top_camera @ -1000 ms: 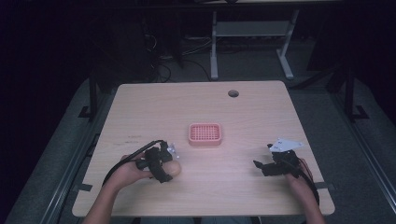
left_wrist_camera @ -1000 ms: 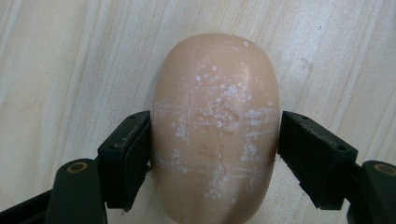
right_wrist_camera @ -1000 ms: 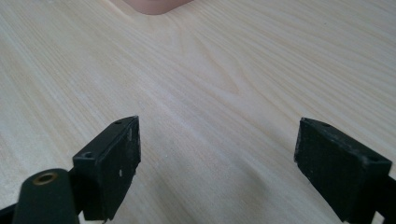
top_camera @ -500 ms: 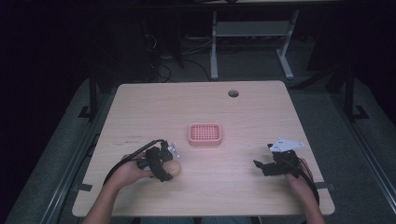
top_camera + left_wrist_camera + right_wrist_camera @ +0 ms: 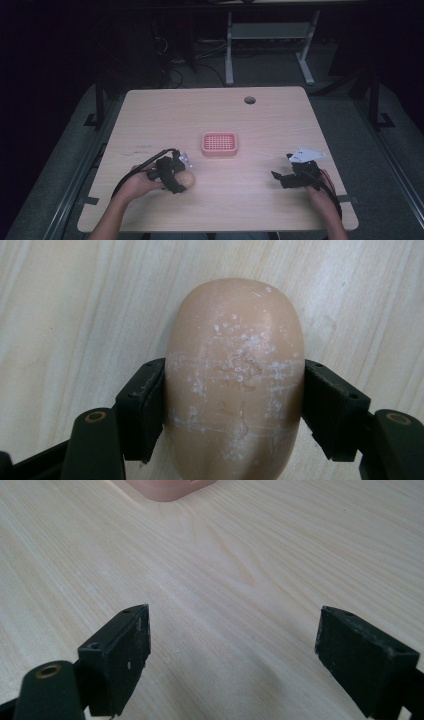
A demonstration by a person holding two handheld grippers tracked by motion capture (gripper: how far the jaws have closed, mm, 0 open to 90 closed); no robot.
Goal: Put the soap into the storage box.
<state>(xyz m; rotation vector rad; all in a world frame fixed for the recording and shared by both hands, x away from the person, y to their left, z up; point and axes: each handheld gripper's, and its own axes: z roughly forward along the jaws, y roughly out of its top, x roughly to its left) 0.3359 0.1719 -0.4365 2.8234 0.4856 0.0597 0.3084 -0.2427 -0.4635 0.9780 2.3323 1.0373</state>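
Note:
A tan oval bar of soap [image 5: 235, 375] with white scuffs lies on the wooden table [image 5: 210, 110]. My left gripper [image 5: 234, 405] is shut on the soap, both jaws pressed against its sides. In the high view the soap [image 5: 186, 181] and the left gripper [image 5: 176, 181] sit at the table's front left. A pink slotted soap dish [image 5: 219, 144] rests mid-table; its edge [image 5: 170, 487] appears at the top of the right gripper view. My right gripper [image 5: 232, 645] hovers open over bare wood at the front right [image 5: 285, 179], nothing between its jaws.
A round cable hole [image 5: 249, 100] is near the table's far edge. Black cables trail from both grippers. Beyond the table stand a white desk frame [image 5: 270, 35] and dark floor. Bare wood lies between the two hands.

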